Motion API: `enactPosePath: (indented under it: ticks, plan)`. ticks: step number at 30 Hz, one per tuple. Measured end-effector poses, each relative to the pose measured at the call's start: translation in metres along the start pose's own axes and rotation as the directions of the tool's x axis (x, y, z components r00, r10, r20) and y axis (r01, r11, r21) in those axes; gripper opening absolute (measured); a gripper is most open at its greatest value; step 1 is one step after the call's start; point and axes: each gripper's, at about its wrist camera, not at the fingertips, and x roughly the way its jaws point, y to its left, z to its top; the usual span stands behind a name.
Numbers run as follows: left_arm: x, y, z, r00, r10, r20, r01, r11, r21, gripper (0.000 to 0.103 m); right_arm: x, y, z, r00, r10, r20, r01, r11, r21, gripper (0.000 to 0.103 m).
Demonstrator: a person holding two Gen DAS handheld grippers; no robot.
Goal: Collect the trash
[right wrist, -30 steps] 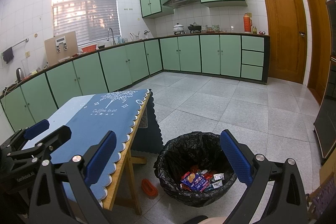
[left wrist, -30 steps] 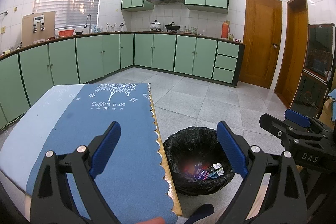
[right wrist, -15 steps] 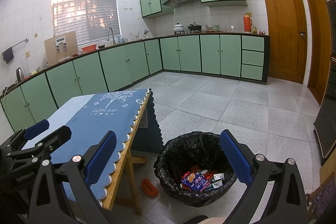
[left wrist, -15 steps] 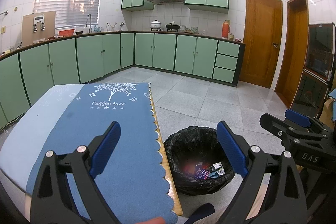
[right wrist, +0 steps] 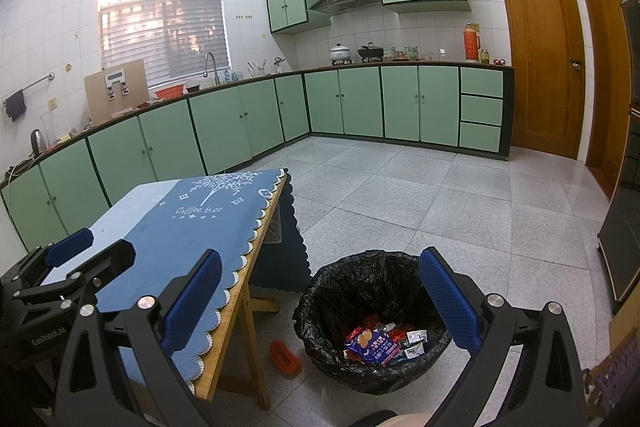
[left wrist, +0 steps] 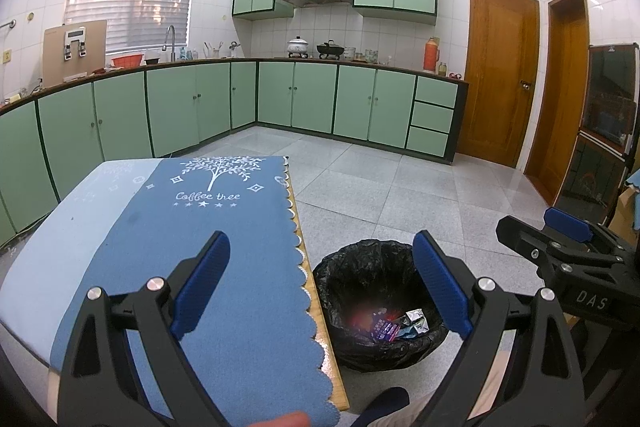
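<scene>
Blue tablecloth [left wrist: 208,251] read "Coffee tree"; right gripper [left wrist: 576,251] body read "DAS"; left gripper [right wrist: 60,275] "GenRobot.AI".

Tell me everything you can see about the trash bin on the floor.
The trash bin is a round, open-topped bin lined with a crinkled, glossy black plastic bag that folds over its rim. It stands upright on the grey tiled floor, just beside the wooden table with the blue cloth. At its bottom lie several wrappers: one blue-purple packet, some red bits and silvery foil pieces. It is far from full. Neither gripper touches it; an orange object lies on the floor nearby.
</scene>
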Motion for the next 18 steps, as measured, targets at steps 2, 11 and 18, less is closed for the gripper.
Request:
enactPosePath:
  ticks: [2, 11, 18]
  plan:
    - [0.0003, -0.0004, -0.0010, 1.000, 0.001, 0.000, -0.001, 1.000, -0.001, 0.090, -0.0002, 0.0000, 0.0001, 1.000, 0.000, 0.000, 0.000, 1.000, 0.000, 0.097]
    - [0.0000, -0.0001, -0.0005, 1.000, 0.002, 0.000, -0.002, 1.000, 0.000, 0.090, -0.0004, 0.0002, 0.0003, 1.000, 0.000, 0.001, 0.000, 1.000, 0.000, 0.097]
    - [-0.0006, 0.0002, -0.0007, 1.000, 0.003, -0.003, -0.003, 1.000, -0.001, 0.090, 0.0006, 0.0018, 0.0004, 1.000, -0.001, -0.002, 0.001, 1.000, -0.001, 0.097]
